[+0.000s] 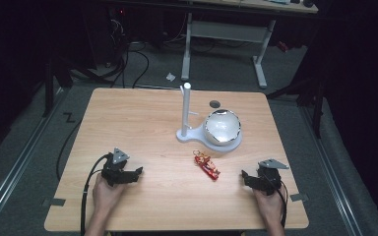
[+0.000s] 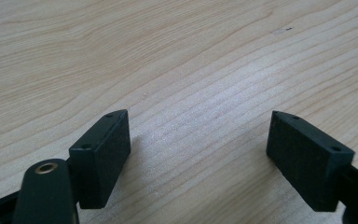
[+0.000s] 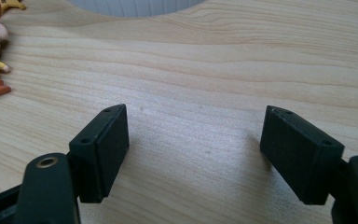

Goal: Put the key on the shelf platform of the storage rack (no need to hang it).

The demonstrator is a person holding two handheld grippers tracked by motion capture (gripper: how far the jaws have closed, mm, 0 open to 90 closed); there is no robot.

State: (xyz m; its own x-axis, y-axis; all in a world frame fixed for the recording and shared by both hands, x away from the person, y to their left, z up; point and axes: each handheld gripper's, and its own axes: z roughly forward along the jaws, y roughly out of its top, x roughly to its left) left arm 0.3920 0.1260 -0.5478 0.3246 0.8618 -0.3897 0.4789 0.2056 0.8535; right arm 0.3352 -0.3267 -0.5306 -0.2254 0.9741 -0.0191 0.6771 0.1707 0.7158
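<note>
A light wooden table (image 1: 142,123) carries three things near its right middle — a white stand (image 1: 186,115) with an upright post, a shiny round bowl (image 1: 222,127) seated on the stand's base, and a small red-and-yellow toy figure (image 1: 206,164) lying just in front.

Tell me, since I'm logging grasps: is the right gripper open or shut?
Open: the right gripper has its jaws spread wide over bare table, holding nothing.

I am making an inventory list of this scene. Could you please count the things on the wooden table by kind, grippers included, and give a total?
Black hand-held grippers: 2, left and right, fingers apart
White plastic stand with upright post: 1
Shiny white round bowl: 1
Small red and yellow toy figure: 1
Total: 5
</note>
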